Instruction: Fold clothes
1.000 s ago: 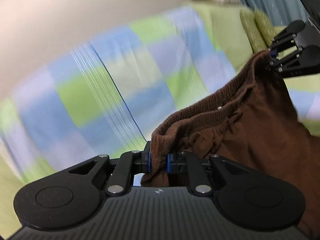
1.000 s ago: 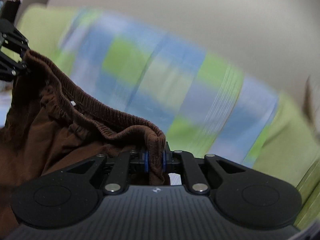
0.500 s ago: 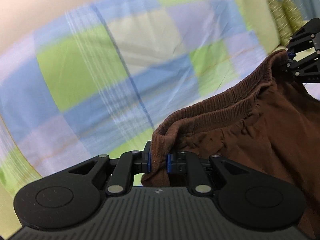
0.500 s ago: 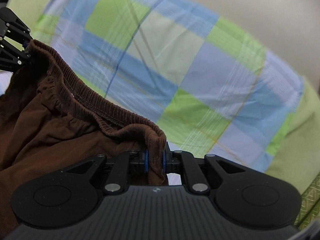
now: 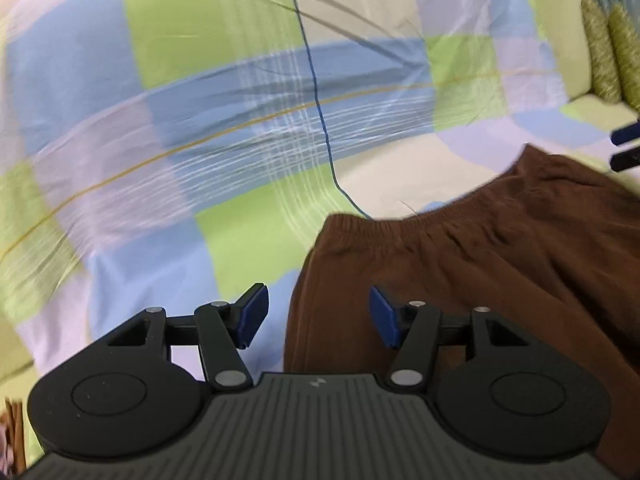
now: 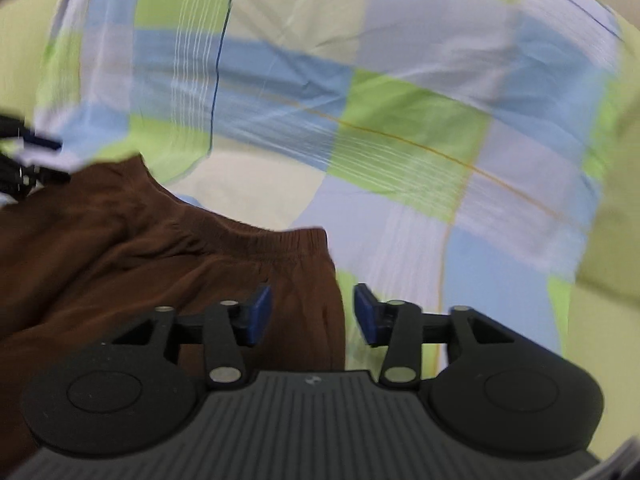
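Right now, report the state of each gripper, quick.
Left gripper: open, holding nothing; brown shorts lie below.
Right gripper: open, holding nothing, above the shorts' waistband corner.

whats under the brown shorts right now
The brown elastic-waist shorts lie on a green, blue and lilac checked bedsheet, which shows all around them. Anything directly beneath the fabric is hidden.

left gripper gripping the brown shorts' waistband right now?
No. The left gripper is open, its blue pads apart, and the brown shorts lie flat on the checked sheet.
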Demonstrator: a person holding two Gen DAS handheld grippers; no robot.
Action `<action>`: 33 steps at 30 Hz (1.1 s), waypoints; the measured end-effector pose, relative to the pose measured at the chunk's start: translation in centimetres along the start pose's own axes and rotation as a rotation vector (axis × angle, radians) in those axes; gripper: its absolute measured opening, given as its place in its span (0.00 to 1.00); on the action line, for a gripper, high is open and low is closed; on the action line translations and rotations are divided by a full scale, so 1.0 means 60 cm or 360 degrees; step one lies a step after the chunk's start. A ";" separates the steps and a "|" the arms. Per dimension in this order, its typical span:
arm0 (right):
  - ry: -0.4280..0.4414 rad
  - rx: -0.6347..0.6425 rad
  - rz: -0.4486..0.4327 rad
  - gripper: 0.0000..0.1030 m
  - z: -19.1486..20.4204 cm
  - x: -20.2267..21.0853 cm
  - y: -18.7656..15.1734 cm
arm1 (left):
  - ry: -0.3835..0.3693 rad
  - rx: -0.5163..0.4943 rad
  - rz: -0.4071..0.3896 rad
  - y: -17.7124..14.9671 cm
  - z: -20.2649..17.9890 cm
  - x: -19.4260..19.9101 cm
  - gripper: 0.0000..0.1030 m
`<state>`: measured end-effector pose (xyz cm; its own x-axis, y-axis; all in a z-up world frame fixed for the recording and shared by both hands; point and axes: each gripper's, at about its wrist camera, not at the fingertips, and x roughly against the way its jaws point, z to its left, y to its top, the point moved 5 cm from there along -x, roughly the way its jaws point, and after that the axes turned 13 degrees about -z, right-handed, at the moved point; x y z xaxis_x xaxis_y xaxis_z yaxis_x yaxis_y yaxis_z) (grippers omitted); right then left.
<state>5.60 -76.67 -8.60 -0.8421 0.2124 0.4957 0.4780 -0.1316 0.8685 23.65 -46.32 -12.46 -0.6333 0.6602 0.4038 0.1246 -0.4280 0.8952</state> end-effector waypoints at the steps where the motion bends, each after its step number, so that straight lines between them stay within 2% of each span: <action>1: 0.0001 -0.0027 0.0006 0.47 -0.001 0.016 -0.008 | -0.0027 0.0013 0.0015 -0.011 0.003 0.024 0.58; 3: 0.0010 -0.0106 0.0037 0.47 -0.003 0.080 -0.042 | -0.0112 0.0019 0.0107 -0.056 0.009 0.095 0.58; 7: 0.0015 -0.0164 0.0118 0.47 0.000 0.174 -0.107 | -0.0121 0.0043 0.0256 -0.124 0.023 0.166 0.58; 11: 0.0000 -0.0306 0.0192 0.47 0.002 0.233 -0.170 | -0.0115 0.0078 0.0368 -0.171 0.033 0.197 0.58; 13: -0.0035 -0.0354 0.0217 0.47 0.004 0.252 -0.194 | -0.0173 0.0152 0.0387 -0.176 0.034 0.205 0.55; 14: -0.0044 -0.0383 0.0207 0.47 0.005 0.262 -0.198 | -0.0210 0.0197 0.0398 -0.177 0.035 0.208 0.53; 16: -0.0048 -0.0442 0.0193 0.47 0.006 0.279 -0.201 | -0.0243 0.0210 0.0404 -0.175 0.031 0.211 0.40; 17: -0.0044 -0.0459 0.0191 0.47 0.007 0.284 -0.202 | -0.0261 0.0213 0.0408 -0.174 0.028 0.213 0.38; 18: -0.0043 -0.0467 0.0190 0.47 0.008 0.288 -0.206 | -0.0261 0.0207 0.0408 -0.174 0.027 0.213 0.31; 19: -0.0041 -0.0486 0.0190 0.46 0.007 0.290 -0.208 | -0.0261 0.0191 0.0408 -0.173 0.023 0.213 0.16; 20: -0.0035 -0.0519 0.0194 0.45 0.005 0.290 -0.211 | -0.0259 0.0166 0.0410 -0.170 0.016 0.214 0.09; 21: -0.0033 -0.0550 0.0200 0.35 0.002 0.290 -0.213 | -0.0257 0.0160 0.0409 -0.170 0.014 0.215 0.03; 22: -0.0028 -0.0577 0.0207 0.14 -0.001 0.291 -0.215 | -0.0255 0.0154 0.0406 -0.170 0.013 0.216 0.02; 23: -0.0015 -0.0622 0.0220 0.04 -0.007 0.291 -0.217 | -0.0244 0.0144 0.0400 -0.168 0.012 0.219 0.01; 25: -0.0002 -0.0636 0.0222 0.03 -0.017 0.295 -0.214 | -0.0204 0.0141 0.0363 -0.161 0.016 0.231 0.01; 26: -0.0030 -0.0579 0.0215 0.03 -0.021 0.301 -0.207 | -0.0181 0.0143 0.0334 -0.154 0.019 0.240 0.01; 29: -0.0235 -0.0401 0.0153 0.03 -0.052 0.334 -0.181 | -0.0147 0.0140 0.0291 -0.140 0.023 0.262 0.01; 31: -0.0266 -0.0456 0.0156 0.03 -0.077 0.342 -0.183 | -0.0151 0.0132 0.0313 -0.145 0.023 0.264 0.01; 33: -0.0249 -0.0485 0.0226 0.03 -0.083 0.330 -0.205 | -0.0150 0.0122 0.0358 -0.157 0.021 0.259 0.01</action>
<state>-18.20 -75.67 -9.48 -0.7131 0.3138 0.6269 0.4710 -0.4478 0.7600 13.59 -31.24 -14.36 -0.5094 0.6101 0.6069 0.3138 -0.5249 0.7912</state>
